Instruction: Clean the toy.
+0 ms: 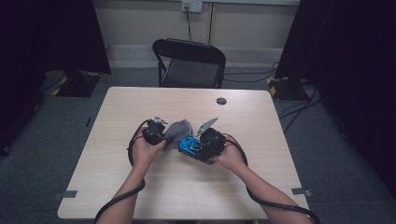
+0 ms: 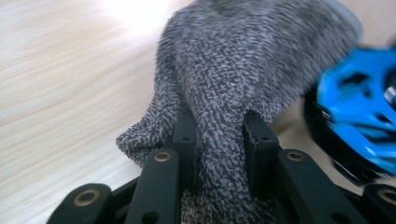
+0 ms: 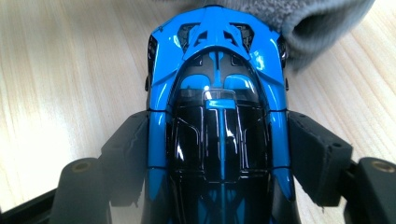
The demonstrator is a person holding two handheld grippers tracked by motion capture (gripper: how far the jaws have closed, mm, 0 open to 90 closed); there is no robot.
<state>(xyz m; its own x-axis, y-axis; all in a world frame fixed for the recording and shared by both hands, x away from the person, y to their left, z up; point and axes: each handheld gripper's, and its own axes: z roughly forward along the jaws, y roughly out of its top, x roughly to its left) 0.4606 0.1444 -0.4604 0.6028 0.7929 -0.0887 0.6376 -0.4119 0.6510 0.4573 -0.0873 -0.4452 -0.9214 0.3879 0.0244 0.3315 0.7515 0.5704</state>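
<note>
We see the left tool [image 1: 161, 133] clamped on a grey knitted sock [image 2: 233, 84], its two black jaws pinching a fold of the fabric between them. The sock [image 1: 180, 129] hangs between the two hands above the middle of the wooden surface [image 1: 140, 102]. The right tool [image 1: 198, 145] grips a blue and black toy car [image 3: 217, 116] by its sides, one jaw pressed against each flank. The car's [image 1: 189, 145] far end sits just beside the open mouth of the sock [image 3: 317, 23], close to touching it. Beyond the surface stands a black folding chair [image 1: 189, 63].
</note>
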